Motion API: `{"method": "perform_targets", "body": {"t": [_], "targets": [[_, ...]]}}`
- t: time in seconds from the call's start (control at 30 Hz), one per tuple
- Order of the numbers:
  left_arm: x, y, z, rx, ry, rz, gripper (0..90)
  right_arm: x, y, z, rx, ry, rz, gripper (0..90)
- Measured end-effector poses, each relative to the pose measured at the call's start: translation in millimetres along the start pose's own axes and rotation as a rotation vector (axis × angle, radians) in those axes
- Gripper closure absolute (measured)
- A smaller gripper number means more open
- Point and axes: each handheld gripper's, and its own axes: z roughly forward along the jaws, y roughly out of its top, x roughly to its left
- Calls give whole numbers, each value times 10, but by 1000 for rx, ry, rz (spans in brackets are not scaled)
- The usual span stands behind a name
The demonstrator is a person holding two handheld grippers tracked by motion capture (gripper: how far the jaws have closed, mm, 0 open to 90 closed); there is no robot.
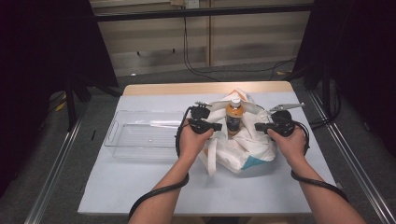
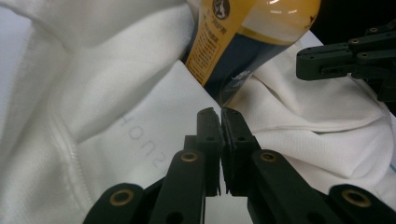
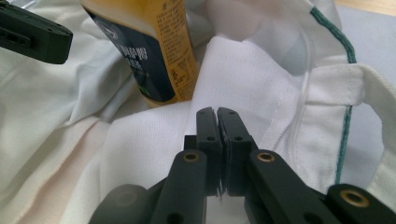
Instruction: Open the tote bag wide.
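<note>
1. White cloth makes up the bag (image 1: 243, 144), which sits crumpled right of centre in the high view, on the pale blue mat (image 1: 140, 182).
2. Orange drink fills the bottle (image 1: 234, 117), which stands upright in the bag's mouth – cap at the top, the lower part sunk among the folds. In the left gripper view the bottle (image 2: 243, 42) shows at the top centre, tilted by the camera's angle.
3. Left gripper (image 1: 218, 126) comes at the bag from the left of the bottle. Its jaws are clenched on a fold of the bag's rim, as its own view (image 2: 220, 122) shows, with the cloth pinched between the pads.
4. Right gripper (image 1: 257, 126) comes from the other side and is likewise clamped on bag cloth just below the bottle (image 3: 154, 51); in its view (image 3: 217, 119) the jaws are closed with fabric between them.
5. Judged from this, the mouth is being held open on both sides – whether the bottle is on its way in or out cannot be told. It is neither fully bagged nor free, so the main move is left.
6. Around: a clear tray (image 1: 140, 135) lies at left centre, just beside the bag. The bag's strap (image 1: 211, 156) trails toward the bottom; its green trim (image 3: 345, 121) shows at the right of the right gripper view.
7. In the way: both tools are busy with cloth, so neither is free for the bottle, and loose folds press on it.
</note>
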Motion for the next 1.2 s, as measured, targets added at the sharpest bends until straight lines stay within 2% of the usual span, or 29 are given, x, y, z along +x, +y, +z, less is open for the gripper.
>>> {"method": "perform_targets", "body": {"t": [0.17, 0.53, 0.7, 0.9, 1.13, 1.2], "targets": [[23, -132, 42, 28, -12, -3, 900, -44, -71, 8, 14, -18, 13, 875], [107, -373, 33, 24, -12, -40, 900, -66, -131, 46, 14, -28, 20, 881], [111, -399, 27, 26, -3, -30, 900, -53, -139, 56, 23, -41, 9, 891], [120, -413, 41, 26, 2, -38, 900, -81, -207, 99, 24, -43, 30, 900], [137, -430, 62, 31, 12, -35, 900, -86, -241, 185, 44, -41, 18, 900], [140, -436, 66, 29, 10, -40, 900, -90, -259, 196, 41, -37, 33, 900]]}}
